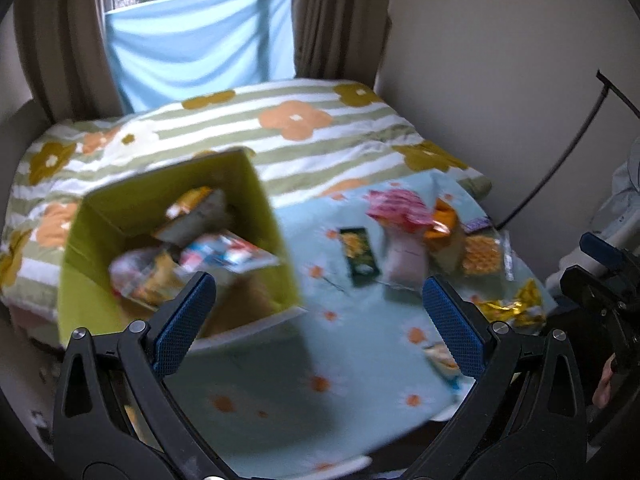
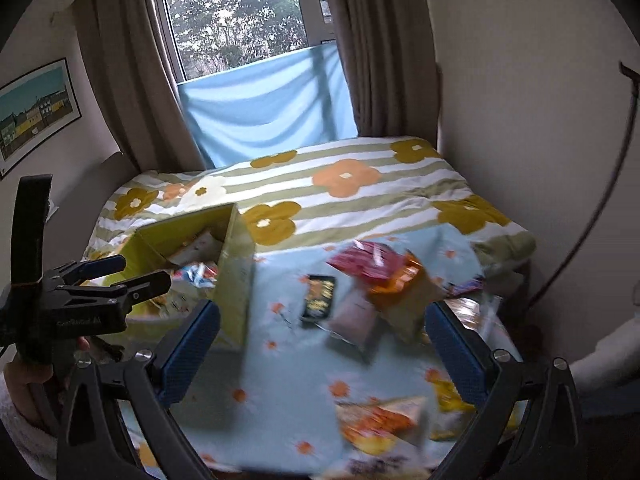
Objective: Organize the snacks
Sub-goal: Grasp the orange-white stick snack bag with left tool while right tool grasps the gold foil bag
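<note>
Both your left gripper (image 1: 318, 320) and right gripper (image 2: 322, 354) hang empty, fingers spread. Take the pink snack packet (image 2: 370, 262) (mid-bed, right of the green box (image 1: 120, 216)) by its edge.

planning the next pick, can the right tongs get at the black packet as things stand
Probably yes: the right tongs are open and empty, and the black packet lies flat on the cloth just ahead with nothing on top.
</note>
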`<state>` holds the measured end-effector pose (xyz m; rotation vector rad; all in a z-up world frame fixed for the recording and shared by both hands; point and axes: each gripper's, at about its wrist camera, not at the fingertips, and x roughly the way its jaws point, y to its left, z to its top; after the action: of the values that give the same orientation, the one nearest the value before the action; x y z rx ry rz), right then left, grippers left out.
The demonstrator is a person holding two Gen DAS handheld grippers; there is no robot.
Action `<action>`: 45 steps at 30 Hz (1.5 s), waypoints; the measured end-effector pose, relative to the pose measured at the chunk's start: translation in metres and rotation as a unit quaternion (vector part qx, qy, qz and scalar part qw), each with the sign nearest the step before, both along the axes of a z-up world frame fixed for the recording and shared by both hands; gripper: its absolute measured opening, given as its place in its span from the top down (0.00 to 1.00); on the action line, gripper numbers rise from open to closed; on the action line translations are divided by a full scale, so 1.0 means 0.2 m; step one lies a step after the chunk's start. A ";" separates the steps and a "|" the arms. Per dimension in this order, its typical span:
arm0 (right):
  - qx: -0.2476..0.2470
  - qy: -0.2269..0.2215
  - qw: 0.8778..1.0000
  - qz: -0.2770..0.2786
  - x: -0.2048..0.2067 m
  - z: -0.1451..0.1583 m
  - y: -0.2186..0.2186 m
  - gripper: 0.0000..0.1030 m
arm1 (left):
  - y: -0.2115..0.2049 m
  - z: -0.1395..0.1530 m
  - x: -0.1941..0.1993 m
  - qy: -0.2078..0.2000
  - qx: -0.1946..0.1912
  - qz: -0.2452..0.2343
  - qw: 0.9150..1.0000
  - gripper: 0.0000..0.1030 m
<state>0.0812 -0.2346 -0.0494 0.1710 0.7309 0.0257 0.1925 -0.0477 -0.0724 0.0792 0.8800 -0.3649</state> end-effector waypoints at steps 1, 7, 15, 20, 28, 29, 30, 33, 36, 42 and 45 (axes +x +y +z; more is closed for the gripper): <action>0.001 0.004 1.000 0.000 -0.03 -0.01 -0.05 0.01 | -0.04 -0.01 -0.03 0.004 0.000 0.001 1.000 0.00; -0.013 0.018 1.000 0.000 -0.21 -0.08 -0.34 0.01 | -0.35 -0.14 -0.26 0.040 0.008 0.004 0.999 0.00; -0.008 0.074 0.997 0.022 -0.31 -0.34 -0.66 0.01 | -0.67 -0.44 -0.46 0.132 0.009 0.021 0.991 0.00; 0.008 0.106 0.994 0.019 -0.29 -0.51 -0.77 0.01 | -0.80 -0.60 -0.50 0.159 0.015 0.031 0.987 0.00; 0.064 0.136 0.989 -0.012 -0.30 -0.71 -0.84 0.01 | -0.94 -0.79 -0.47 0.185 0.038 0.029 0.982 0.00; 0.065 0.137 0.988 -0.015 -0.29 -0.73 -0.83 0.01 | -0.95 -0.81 -0.47 0.186 0.041 0.029 0.981 0.00; 0.066 0.140 0.988 -0.017 -0.29 -0.74 -0.83 0.01 | -0.96 -0.84 -0.46 0.189 0.044 0.030 0.981 0.00; 0.068 0.141 0.987 -0.024 -0.28 -0.80 -0.82 0.01 | -0.97 -0.93 -0.44 0.200 0.048 0.035 0.978 0.00; 0.077 0.139 0.987 -0.030 -0.28 -0.84 -0.82 0.01 | -0.97 -0.99 -0.42 0.208 0.037 0.040 0.977 0.00; 0.093 0.139 0.985 -0.031 -0.24 -0.88 -0.81 0.01 | -1.00 -1.05 -0.38 0.211 0.037 0.036 0.976 0.08; 0.099 0.141 0.985 -0.030 -0.21 -0.90 -0.80 0.01 | -1.01 -1.06 -0.36 0.205 0.042 0.031 0.977 0.16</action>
<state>0.0391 -0.3943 -0.2302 0.3924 1.0054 0.0169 0.1212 -0.2498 -0.2842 0.0551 1.3048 -0.2891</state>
